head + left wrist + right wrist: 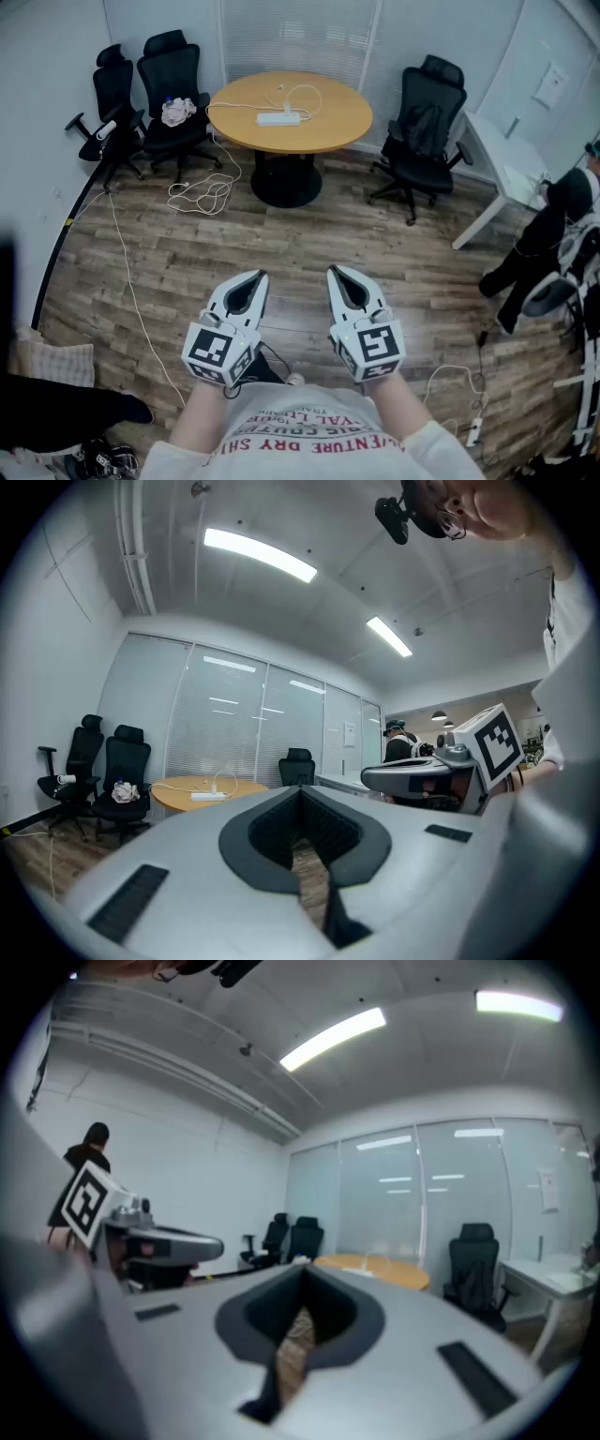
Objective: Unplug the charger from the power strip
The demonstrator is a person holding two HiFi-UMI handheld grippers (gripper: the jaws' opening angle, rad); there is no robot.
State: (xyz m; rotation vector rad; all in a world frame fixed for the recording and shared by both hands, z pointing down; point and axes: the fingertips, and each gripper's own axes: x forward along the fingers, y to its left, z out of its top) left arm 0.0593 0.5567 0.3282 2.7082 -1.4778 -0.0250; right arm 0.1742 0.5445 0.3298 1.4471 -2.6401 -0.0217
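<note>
Far across the room a white power strip [278, 118] lies on a round wooden table [323, 127], with a white charger [286, 108] plugged into it and its cable looping behind. In the left gripper view the power strip [208, 796] shows small on the table [178, 789]. My left gripper [251, 277] and right gripper [339, 272] are held side by side close to my body, over the wooden floor and well short of the table. Both are shut with nothing between the jaws. The right gripper view shows the table [375, 1270] beyond its shut jaws.
Black office chairs stand at the table's left [169, 84] and right [422, 122]. A white cable [202, 195] lies coiled on the floor by the table. A white desk [511, 164] and a person [553, 225] are at the right. Another power strip [473, 429] lies on the floor at lower right.
</note>
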